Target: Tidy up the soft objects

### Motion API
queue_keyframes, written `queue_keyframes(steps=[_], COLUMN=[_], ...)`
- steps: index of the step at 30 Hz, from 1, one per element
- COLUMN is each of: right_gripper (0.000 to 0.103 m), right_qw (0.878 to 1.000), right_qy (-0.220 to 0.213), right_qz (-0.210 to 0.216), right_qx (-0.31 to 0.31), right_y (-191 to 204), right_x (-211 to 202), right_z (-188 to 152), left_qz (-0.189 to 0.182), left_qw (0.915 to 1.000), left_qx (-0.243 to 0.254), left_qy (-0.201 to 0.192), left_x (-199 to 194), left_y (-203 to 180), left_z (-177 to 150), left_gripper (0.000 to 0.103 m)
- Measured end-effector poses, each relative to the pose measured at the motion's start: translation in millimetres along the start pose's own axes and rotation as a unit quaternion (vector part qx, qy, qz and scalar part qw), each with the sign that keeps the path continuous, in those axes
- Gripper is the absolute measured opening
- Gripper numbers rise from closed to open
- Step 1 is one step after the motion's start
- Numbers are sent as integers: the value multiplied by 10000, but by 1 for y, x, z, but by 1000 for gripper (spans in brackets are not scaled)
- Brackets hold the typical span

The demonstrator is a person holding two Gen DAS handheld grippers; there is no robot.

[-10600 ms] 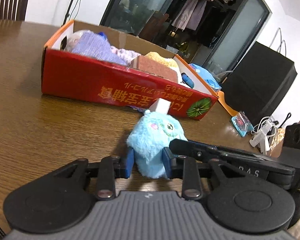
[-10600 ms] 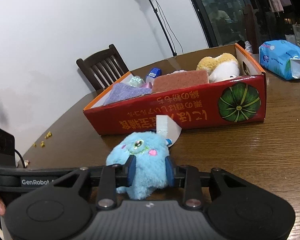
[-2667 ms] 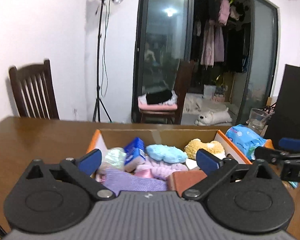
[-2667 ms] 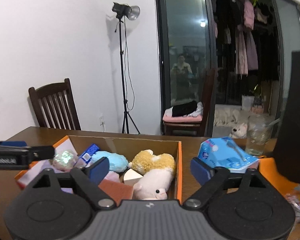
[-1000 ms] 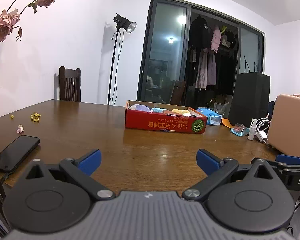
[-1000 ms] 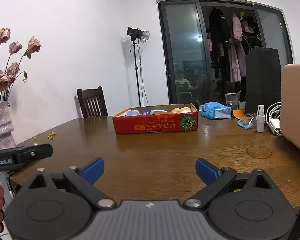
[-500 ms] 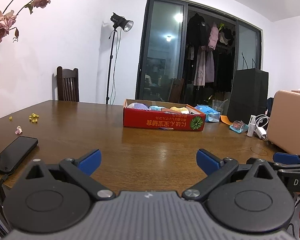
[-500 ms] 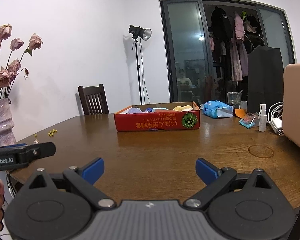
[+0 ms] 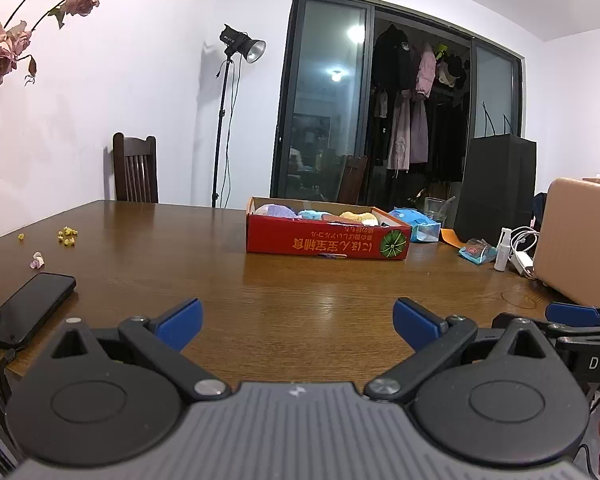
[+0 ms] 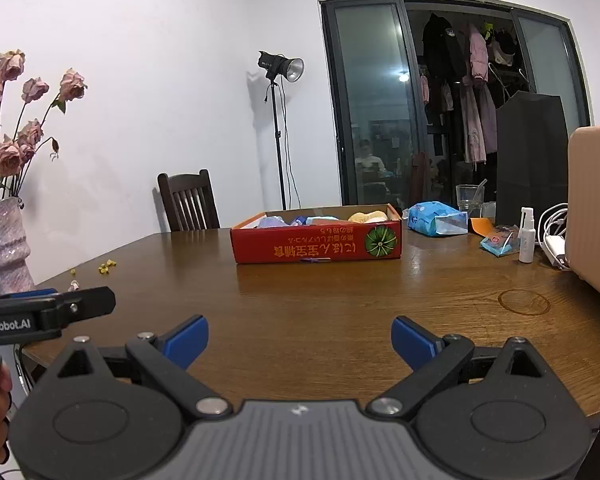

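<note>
Left tongs (image 9: 296, 320) and right tongs (image 10: 299, 338), both wide open and empty, hover near the counter (image 9: 300, 280) edge; any careless sweep could knock the phone (image 9: 28, 306) off.

Box (image 9: 320, 242): red, orange lettering, green striped pumpkin motif (image 9: 394, 245) at its 3 o'clock end. Contents lavender, light blue, yellow. Table (image 9: 180, 264): brown wood grain. Gripper fingertips (image 9: 180, 322): blue pads on black. Phone (image 9: 30, 304), 9 o'clock: black. Packet (image 10: 436, 218): blue.
</note>
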State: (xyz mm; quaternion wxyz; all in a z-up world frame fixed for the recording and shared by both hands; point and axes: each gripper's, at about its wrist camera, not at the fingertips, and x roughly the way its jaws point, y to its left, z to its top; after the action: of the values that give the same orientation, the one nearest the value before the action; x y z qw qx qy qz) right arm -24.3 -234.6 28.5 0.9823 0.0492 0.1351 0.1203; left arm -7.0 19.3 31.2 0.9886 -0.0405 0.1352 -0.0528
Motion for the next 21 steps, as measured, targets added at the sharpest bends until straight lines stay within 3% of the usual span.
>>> queue_keyframes(steps=[21], right_gripper=[99], right_qw=[10000], right_qy=[12], right_qz=[-6], right_qx=[7], right_y=[2], right_x=[2], right_z=[0], left_qz=[-20], left_qw=[10000], left_qx=[38], left_qy=[14], left_x=[0], left_y=[-1], left_z=[0], left_gripper=[103])
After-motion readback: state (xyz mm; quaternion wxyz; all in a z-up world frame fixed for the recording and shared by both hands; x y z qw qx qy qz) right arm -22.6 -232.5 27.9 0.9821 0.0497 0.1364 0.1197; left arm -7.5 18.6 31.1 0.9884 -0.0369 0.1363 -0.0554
